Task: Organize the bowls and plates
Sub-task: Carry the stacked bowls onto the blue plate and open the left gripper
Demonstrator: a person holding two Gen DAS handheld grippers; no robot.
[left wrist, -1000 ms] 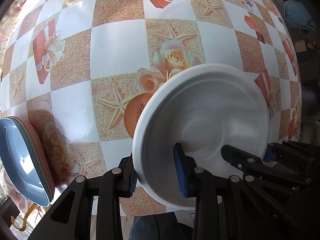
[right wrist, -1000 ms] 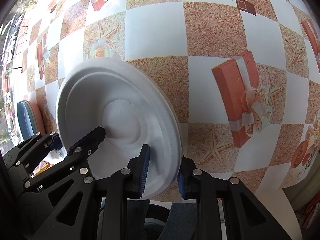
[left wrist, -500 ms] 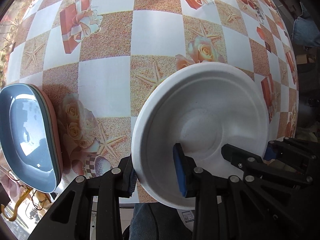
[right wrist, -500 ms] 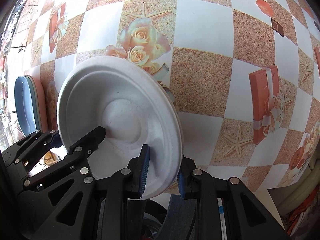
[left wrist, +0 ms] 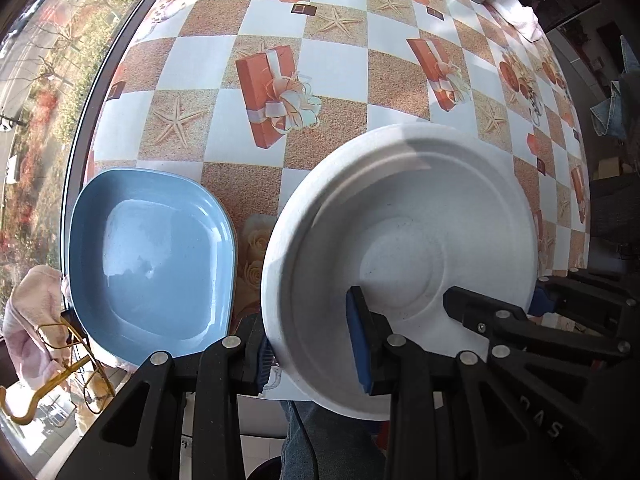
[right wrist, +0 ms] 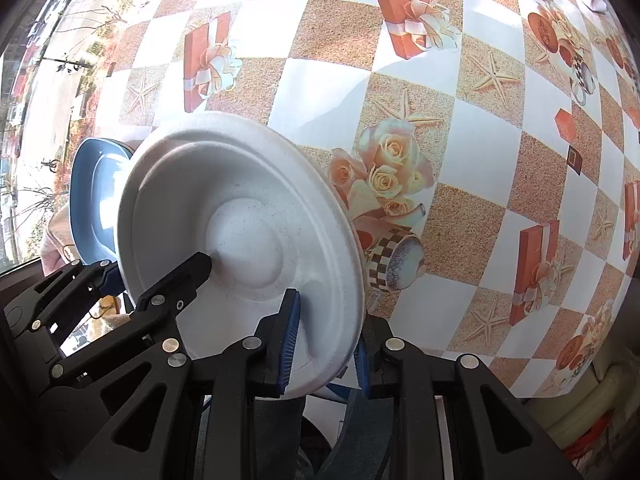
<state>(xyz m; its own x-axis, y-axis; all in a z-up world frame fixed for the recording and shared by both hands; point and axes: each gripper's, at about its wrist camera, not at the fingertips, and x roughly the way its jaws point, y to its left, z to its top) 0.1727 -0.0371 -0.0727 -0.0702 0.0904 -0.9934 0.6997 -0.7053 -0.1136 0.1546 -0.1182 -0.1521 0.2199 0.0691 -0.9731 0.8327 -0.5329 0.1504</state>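
You hold the white paper plate [left wrist: 404, 240] above the table [left wrist: 332, 64], gripped from two sides: your left claw [left wrist: 312, 356] is clamped on its near-left rim, your right claw [right wrist: 324, 344] is clenched on the opposite edge. Just beside the plate, on its left, the blue square plate [left wrist: 152, 260] rests at the table's edge by the window.

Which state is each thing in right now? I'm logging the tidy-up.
White plate: lifted off the table, gripped at opposite rims by both grippers.
Blue plate: resting on the table, empty.
Left gripper: shut on the white plate.
Right gripper: shut on the white plate.
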